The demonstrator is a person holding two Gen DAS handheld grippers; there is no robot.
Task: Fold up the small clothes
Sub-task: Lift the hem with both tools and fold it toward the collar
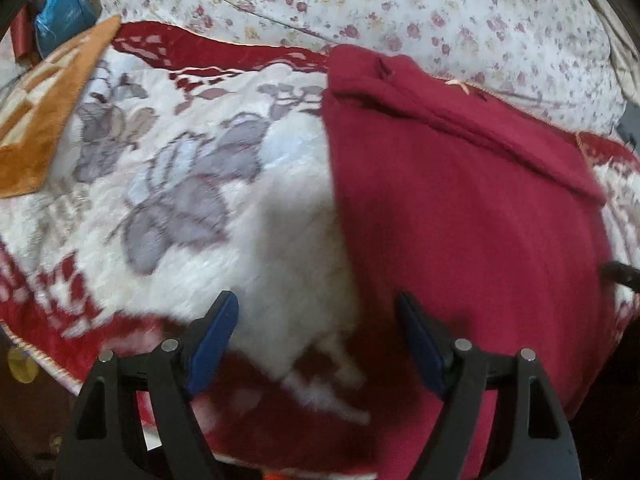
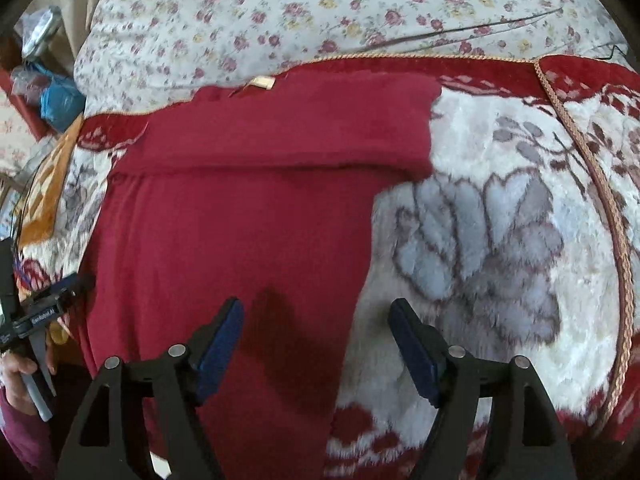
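A dark red garment [image 1: 460,208] lies flat on a plush white, grey and red flowered blanket [image 1: 180,168], its far part folded over into a band [image 2: 280,128] with a small cream label [image 2: 262,82] at the far edge. My left gripper [image 1: 316,308] is open over the garment's left edge, one blue pad over white blanket, the other over red cloth, nothing held. My right gripper [image 2: 316,312] is open over the garment's right edge [image 2: 360,280], its jaws empty. In the right wrist view the left gripper [image 2: 44,312] shows at the left, in a hand.
A white quilt with small flowers [image 2: 320,8] lies beyond the blanket. An orange patterned cloth [image 1: 44,120] sits at the far left. Blue and red bags [image 1: 56,20] are off the bed's corner. The blanket's braided edge [image 2: 616,240] curves along the right.
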